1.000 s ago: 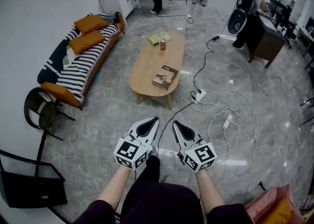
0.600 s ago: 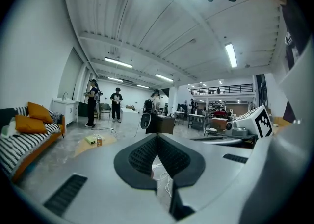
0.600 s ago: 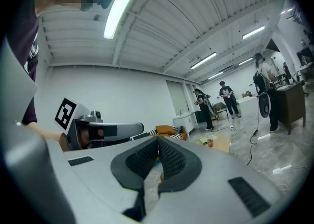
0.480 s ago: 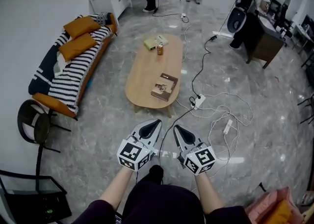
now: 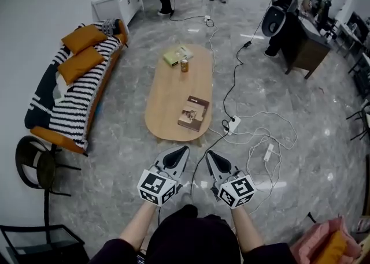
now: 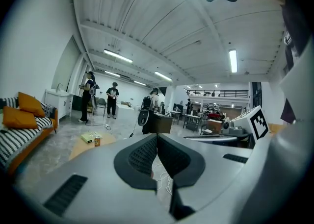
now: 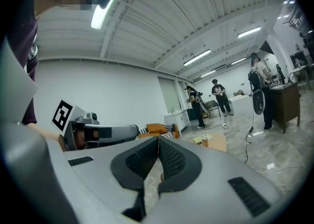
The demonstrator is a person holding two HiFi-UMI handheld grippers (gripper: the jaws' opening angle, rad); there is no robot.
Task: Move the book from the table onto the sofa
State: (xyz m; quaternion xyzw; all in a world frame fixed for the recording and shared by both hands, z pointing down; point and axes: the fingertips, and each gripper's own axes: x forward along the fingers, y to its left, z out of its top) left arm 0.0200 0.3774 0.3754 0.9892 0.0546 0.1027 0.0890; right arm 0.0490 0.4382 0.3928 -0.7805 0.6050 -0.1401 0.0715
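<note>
Lying on the table (image 5: 172,84), the book (image 5: 193,112) is untouched. Left gripper (image 5: 182,150) and right gripper (image 5: 210,154): jaws together, holding nothing.

I see a smooth pale wooden oval table (image 5: 173,84) on a shiny grey stone floor (image 5: 115,159). The brown paper book (image 5: 193,113) looks a bit glossy. The black-and-white striped sofa (image 5: 72,98) is soft cloth.

The left tool (image 5: 182,149) and right tool (image 5: 209,153) are grey (black-and-white marker cubes (image 5: 156,186)).
</note>
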